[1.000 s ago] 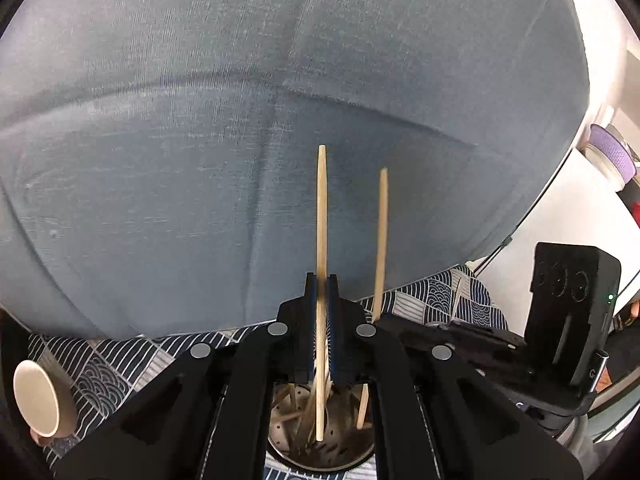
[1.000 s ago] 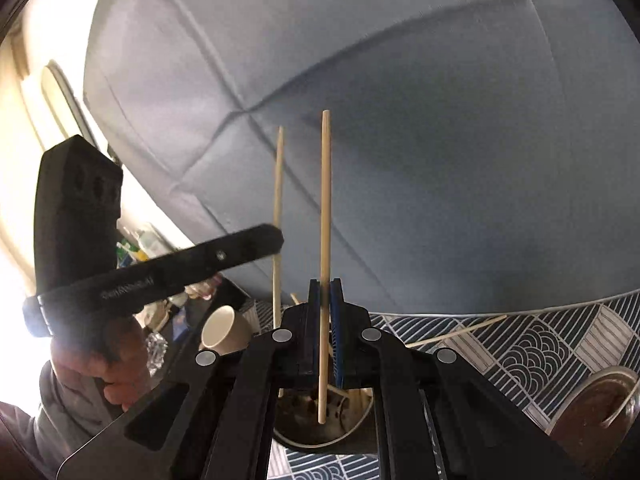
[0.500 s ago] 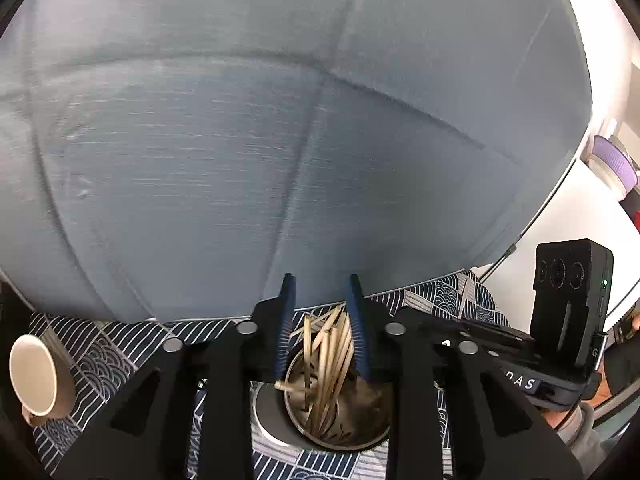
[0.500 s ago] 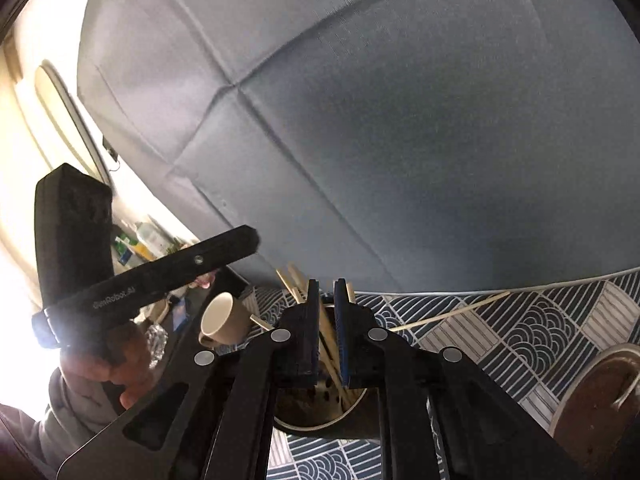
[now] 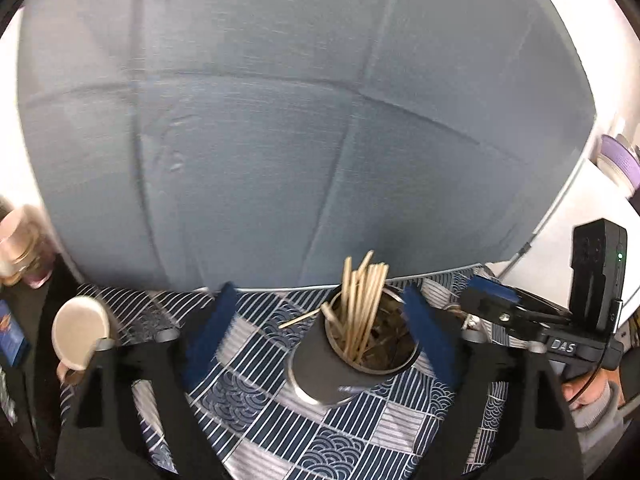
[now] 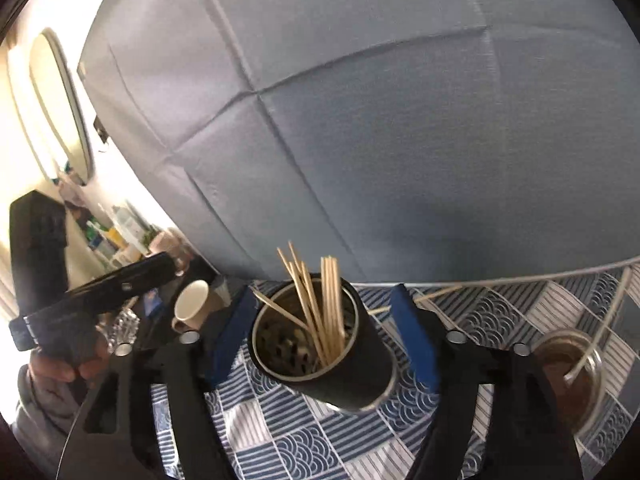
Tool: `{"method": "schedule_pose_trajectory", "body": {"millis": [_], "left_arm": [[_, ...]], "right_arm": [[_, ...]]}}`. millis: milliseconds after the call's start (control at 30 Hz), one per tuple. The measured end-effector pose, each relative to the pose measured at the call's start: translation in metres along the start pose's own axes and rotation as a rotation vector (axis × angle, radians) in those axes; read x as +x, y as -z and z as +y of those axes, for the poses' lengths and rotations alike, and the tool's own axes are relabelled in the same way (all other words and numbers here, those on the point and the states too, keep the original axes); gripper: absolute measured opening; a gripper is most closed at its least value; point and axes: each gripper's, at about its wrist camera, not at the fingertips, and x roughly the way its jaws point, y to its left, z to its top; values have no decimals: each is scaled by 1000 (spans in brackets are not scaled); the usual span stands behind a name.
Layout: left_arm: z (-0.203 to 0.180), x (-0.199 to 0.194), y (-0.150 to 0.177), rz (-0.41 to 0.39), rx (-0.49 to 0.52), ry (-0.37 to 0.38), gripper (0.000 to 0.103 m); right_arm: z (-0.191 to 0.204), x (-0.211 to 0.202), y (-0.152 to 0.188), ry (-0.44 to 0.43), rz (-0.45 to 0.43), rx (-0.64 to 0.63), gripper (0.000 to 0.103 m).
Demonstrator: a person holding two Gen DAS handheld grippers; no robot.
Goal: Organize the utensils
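Left gripper [image 5: 316, 334] and right gripper [image 6: 324, 334], fingers spread wide and empty, flank a metal holder [image 6: 340, 376] of chopsticks [image 6: 320, 304].

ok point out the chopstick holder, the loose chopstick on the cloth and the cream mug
chopstick holder [image 6: 362, 376], right wrist view, on its dark outer wall
loose chopstick [image 6: 434, 293], right wrist view, on the shaft beyond the right finger
cream mug [image 5: 80, 330], left wrist view, on its side wall

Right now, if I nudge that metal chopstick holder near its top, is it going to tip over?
Possibly. The holder is tall and narrow, so a high push could topple it. The chopsticks lean loosely to one side and would likely shift or rattle. The patterned cloth beneath may grip the base, favouring tipping over sliding.
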Motion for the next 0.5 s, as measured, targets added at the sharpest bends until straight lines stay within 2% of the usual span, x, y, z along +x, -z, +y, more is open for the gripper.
{"method": "schedule_pose_trajectory", "body": {"millis": [33,67,100,200,367,500], "left_arm": [[0,-4,2,-3,-1,-11,97],[-3,-6,6,-6,2,-23,97],[-3,-11,10,-10,9,-40,97],[-2,-22,22,7,35,-81,97],[-2,-27,44,24,62,-115,97],[4,-31,66,68,14,-213,97]], "right_arm": [[1,-2,3,9,4,1,79],[2,-3,5,23,12,3,87],[2,-4,7,36,21,6,88],[8,-8,14,85,49,14,88],[21,-21,30,132,40,-15,88],[36,-28,49,178,35,-79,92]]}}
